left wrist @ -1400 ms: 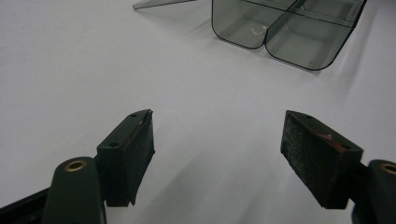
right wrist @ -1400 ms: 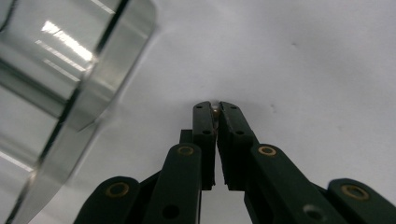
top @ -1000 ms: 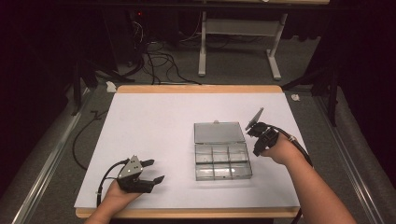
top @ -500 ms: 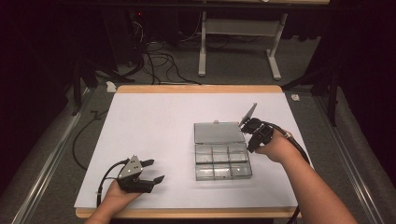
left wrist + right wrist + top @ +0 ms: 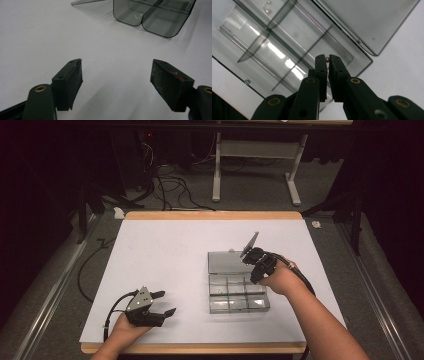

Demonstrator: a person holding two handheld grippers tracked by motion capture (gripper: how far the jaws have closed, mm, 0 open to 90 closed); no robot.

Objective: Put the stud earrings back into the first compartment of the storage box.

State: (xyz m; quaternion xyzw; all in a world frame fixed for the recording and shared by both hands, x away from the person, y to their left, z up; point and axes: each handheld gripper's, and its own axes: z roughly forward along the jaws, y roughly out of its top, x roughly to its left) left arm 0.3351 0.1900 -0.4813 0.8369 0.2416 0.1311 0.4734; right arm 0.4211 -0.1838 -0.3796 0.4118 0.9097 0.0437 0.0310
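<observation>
Right gripper view shows the right gripper (image 5: 327,59) pinching a small pearl earring (image 5: 327,59) between its tips above the clear compartment box (image 5: 287,42), which lies open right of the desk's centre. Near the desk's front left corner, the left gripper (image 5: 116,75) rests with jaws wide apart, holding nothing.

The compartment box (image 5: 238,293) is clear, smoke-tinted plastic, glossy, with bright streaks of reflected light on its dividers; its open lid (image 5: 226,262) looks the same. The tabletop sheet (image 5: 165,255) is matt white and smooth, edged with bare wood (image 5: 200,348). The left gripper (image 5: 116,82) has matt black plastic jaws with rough, grainy pads (image 5: 167,84) and brass-coloured rivets. A small glossy pearl-like bead (image 5: 327,59) sits between the right gripper (image 5: 327,61) jaws.
</observation>
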